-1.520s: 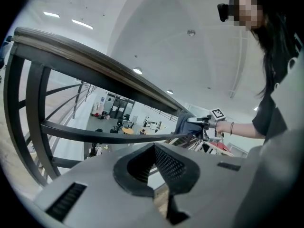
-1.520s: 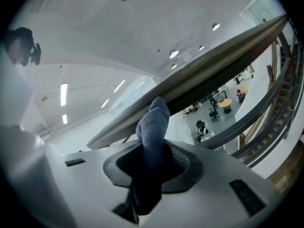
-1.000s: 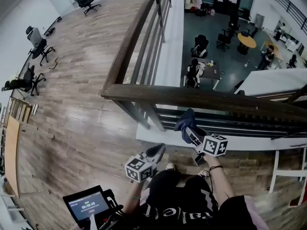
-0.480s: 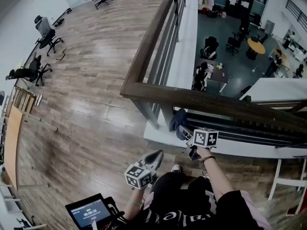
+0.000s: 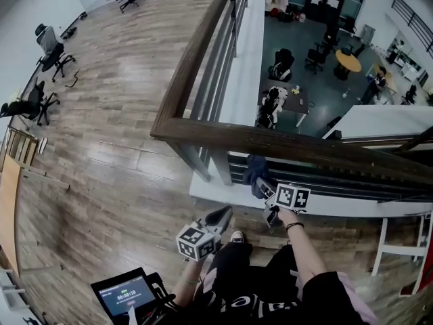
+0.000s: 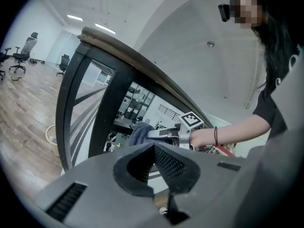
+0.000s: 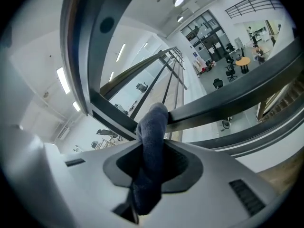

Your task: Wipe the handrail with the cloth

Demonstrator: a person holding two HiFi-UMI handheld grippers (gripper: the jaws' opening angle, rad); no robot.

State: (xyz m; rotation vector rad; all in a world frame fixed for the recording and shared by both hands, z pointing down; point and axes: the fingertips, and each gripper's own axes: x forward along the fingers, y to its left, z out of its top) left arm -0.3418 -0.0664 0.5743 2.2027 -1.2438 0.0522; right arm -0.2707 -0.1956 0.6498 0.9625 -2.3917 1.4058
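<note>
The dark wooden handrail (image 5: 284,143) runs across the head view and turns at a corner (image 5: 159,131) toward the far end. My right gripper (image 5: 261,183) is shut on a dark blue cloth (image 5: 255,167), just below the rail's near side; whether the cloth touches the rail I cannot tell. In the right gripper view the cloth (image 7: 153,125) stands up between the jaws, in front of the rail (image 7: 228,99). My left gripper (image 5: 220,216) is shut and holds nothing, lower and to the left. The left gripper view shows the handrail (image 6: 128,53) overhead and the cloth (image 6: 138,132) beyond.
Dark balusters (image 5: 213,93) stand under the rail. Beyond it is an open drop to a lower floor with tables and chairs (image 5: 284,97). Office chairs (image 5: 47,46) stand on the wooden floor at left. A small screen (image 5: 122,294) sits at bottom left.
The head view has swung about. My right gripper with the cloth has stayed just under the rail, shifting slightly along it toward the corner. The left gripper has hardly moved.
</note>
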